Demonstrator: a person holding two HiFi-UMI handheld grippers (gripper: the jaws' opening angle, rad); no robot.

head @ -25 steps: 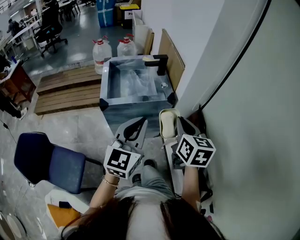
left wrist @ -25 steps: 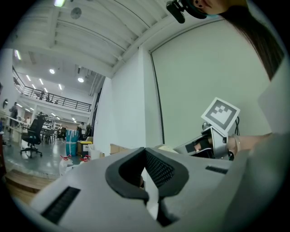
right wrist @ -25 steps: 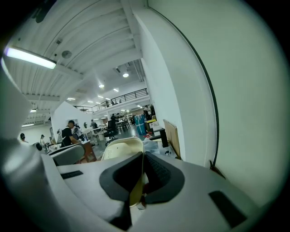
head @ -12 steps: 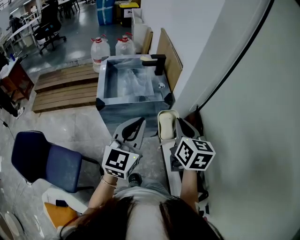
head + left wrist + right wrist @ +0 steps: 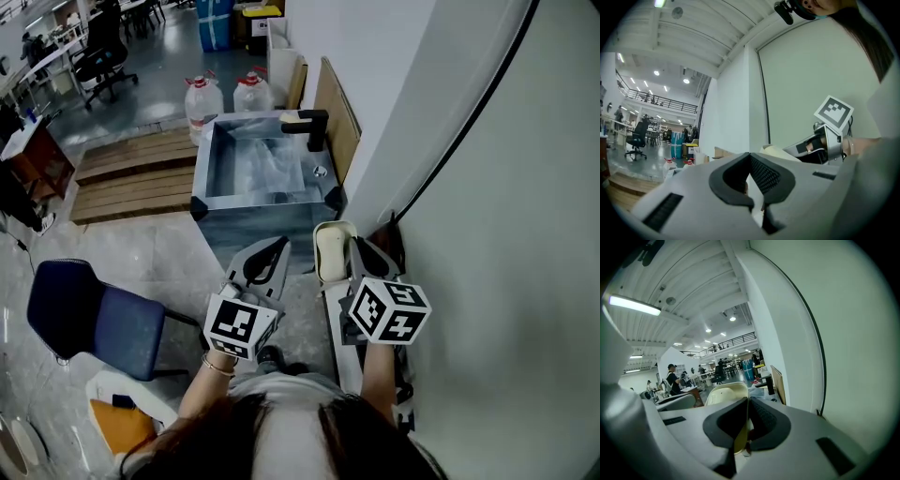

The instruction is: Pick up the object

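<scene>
Left gripper is held out in front of the person with its jaws together and nothing between them; its own view shows the dark pads meeting at the tips. It sits in nearly the same spot as a second ago, to the right of the blue chair and short of the grey sink. The sink with its black faucet now lies a little further left and higher in the head view than it did then. Below the grippers, the person's shoe shows lower and further left than a second ago.

Just right of the left gripper is the cream object, a shallow oblong shell standing on edge, lifted off any surface. The right gripper stays clamped on it: in the right gripper view the object's thin rim runs down between the two pads, while its rounded body rises above the left jaw. The grip looks unchanged across the three moments, and the marker cube on the right gripper has hardly moved.

To the right, close beside that gripper, is the pale wall, with a black cable curving down it.
</scene>
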